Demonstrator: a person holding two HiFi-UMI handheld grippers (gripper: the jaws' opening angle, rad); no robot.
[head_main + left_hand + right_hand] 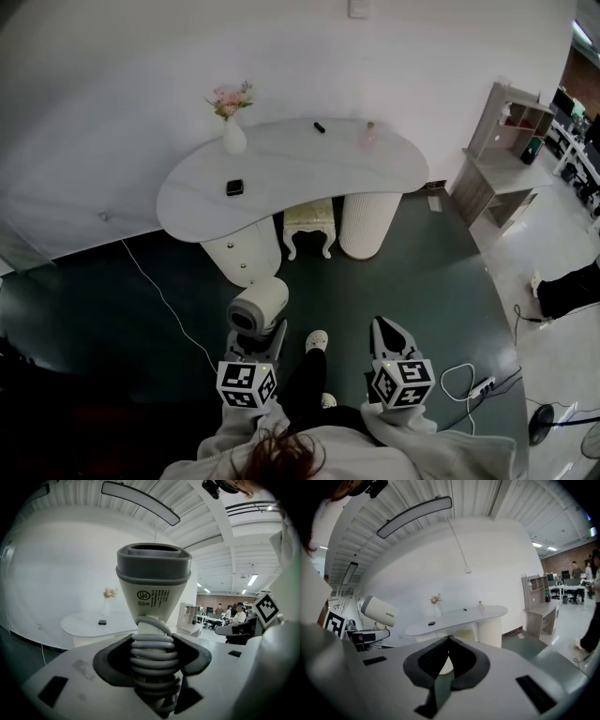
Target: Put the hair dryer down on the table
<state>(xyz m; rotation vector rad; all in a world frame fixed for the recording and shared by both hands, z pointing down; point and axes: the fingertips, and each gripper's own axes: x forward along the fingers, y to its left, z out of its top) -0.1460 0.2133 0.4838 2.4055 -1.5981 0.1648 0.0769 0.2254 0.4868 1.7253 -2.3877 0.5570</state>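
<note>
Closest in the head view, at the bottom edge, are the person's pale sleeves and the two marker cubes, with the left gripper [253,339] and the right gripper [388,328] held out over dark green floor. The left gripper's jaws stand fairly wide and clamp the hair dryer [260,306] by its handle, around which the grey cord [153,654] is coiled; the barrel stands above the jaws. The right gripper's jaws meet at their tips with nothing between them. The white curved table [309,173] stands well ahead against the wall, bearing a flower vase [232,137] and a small dark object [234,187]. So the hair dryer is in the air, well apart from the table, and this reads as the carrying step. The next move, I judge, calls for closing in on the table, lowering the hair dryer onto a bare stretch away from the flower vase, then letting the jaws open.
</note>
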